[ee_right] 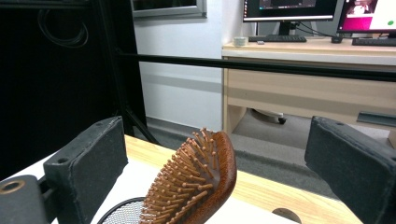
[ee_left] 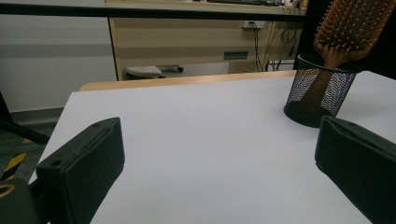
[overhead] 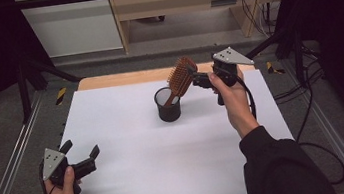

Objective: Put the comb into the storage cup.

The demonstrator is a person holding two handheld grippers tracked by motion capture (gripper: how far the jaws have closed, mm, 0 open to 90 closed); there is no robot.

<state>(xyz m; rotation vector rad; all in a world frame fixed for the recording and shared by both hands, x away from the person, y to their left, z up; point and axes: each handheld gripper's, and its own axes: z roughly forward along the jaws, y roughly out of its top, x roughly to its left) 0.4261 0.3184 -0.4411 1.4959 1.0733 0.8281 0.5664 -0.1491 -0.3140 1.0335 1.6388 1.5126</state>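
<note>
A brown wooden hairbrush (overhead: pixel 182 75) stands handle-down in a black mesh cup (overhead: pixel 168 105) at the back middle of the white table (overhead: pixel 132 157). It leans to the right. My right gripper (overhead: pixel 197 79) is held just right of the brush head, open. In the right gripper view the bristled brush head (ee_right: pixel 196 186) rises between the wide-apart jaws of the right gripper (ee_right: pixel 219 149) with a gap on each side, above the cup rim (ee_right: pixel 121 212). My left gripper (overhead: pixel 82 147) rests at the front left, open and holding nothing. The left gripper (ee_left: pixel 219 154) faces the cup (ee_left: pixel 320 91) and brush (ee_left: pixel 350 28).
A wooden strip (overhead: pixel 122 79) runs along the table's back edge. Metal rails (overhead: pixel 13 168) flank the table, and cables (overhead: pixel 313 108) trail on the floor at the right. A desk (ee_right: pixel 303 51) with monitors stands beyond a black bar.
</note>
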